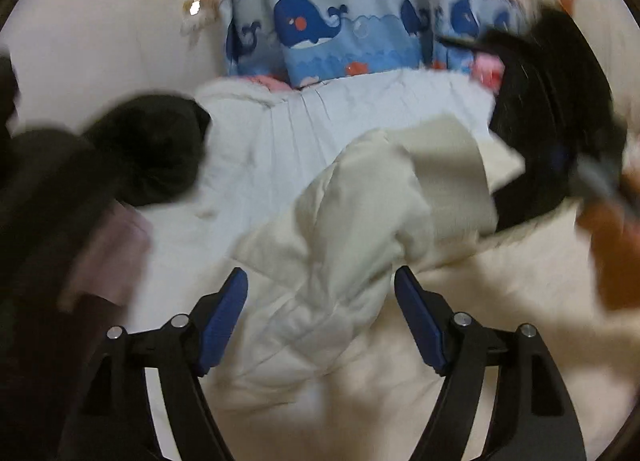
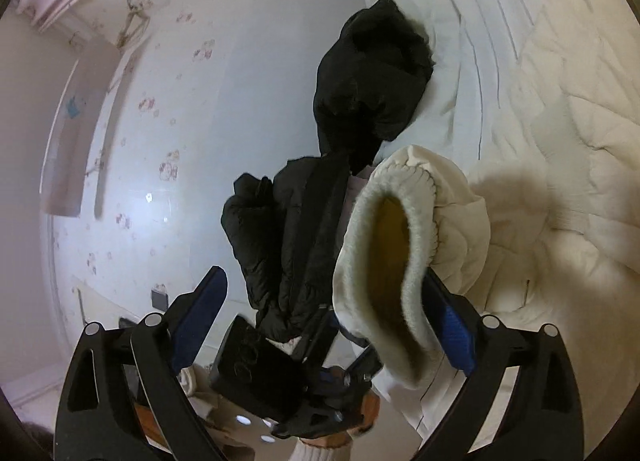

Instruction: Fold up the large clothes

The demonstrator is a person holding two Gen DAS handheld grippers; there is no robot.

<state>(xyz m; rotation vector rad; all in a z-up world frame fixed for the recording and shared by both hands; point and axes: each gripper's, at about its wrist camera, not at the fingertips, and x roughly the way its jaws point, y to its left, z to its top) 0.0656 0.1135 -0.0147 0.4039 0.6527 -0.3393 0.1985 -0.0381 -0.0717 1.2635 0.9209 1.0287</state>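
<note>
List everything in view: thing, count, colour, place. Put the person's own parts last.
cream quilted coat: one, cream, on the bed ahead of the left gripper; its ribbed cuff sits between the right gripper's open jaws.
black puffer jacket: one, black, heaped at the bed's wall side.
bedsheet: one, white.
whale curtain: one, blue with a pink upper part, behind the bed.
wall: white with small prints.
left gripper: black with blue pads, open, empty.
right gripper: black with blue pads, open.
</note>
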